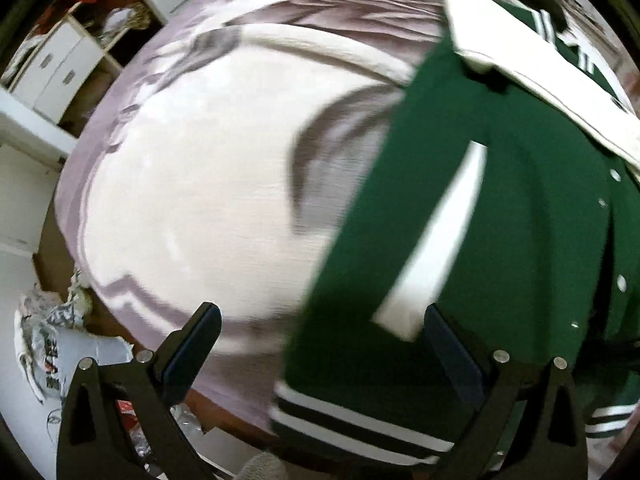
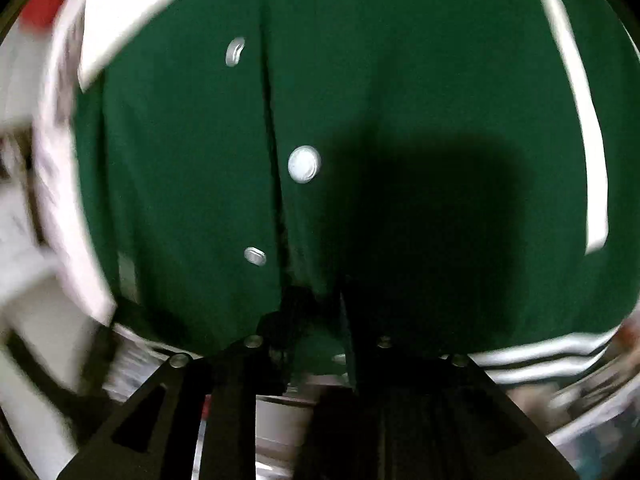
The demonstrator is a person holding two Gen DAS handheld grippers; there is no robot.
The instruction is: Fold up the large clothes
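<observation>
A green varsity jacket (image 1: pixel 500 216) with white sleeves, white snap buttons and a striped hem lies on a bed with a pale lilac-and-white cover (image 1: pixel 192 200). My left gripper (image 1: pixel 320 320) is open and empty above the jacket's lower left edge, near the striped hem (image 1: pixel 352 420). In the right wrist view the jacket front (image 2: pixel 400 100) fills the frame, with its snap button (image 2: pixel 304 164) at the middle. My right gripper (image 2: pixel 316 320) is shut on the jacket's bottom front edge beside the hem (image 2: pixel 540 356). The view is blurred.
White cabinets and shelves (image 1: pixel 60 68) stand at the far left beyond the bed. Bags and clutter (image 1: pixel 52 344) lie on the floor at the lower left, below the bed's edge.
</observation>
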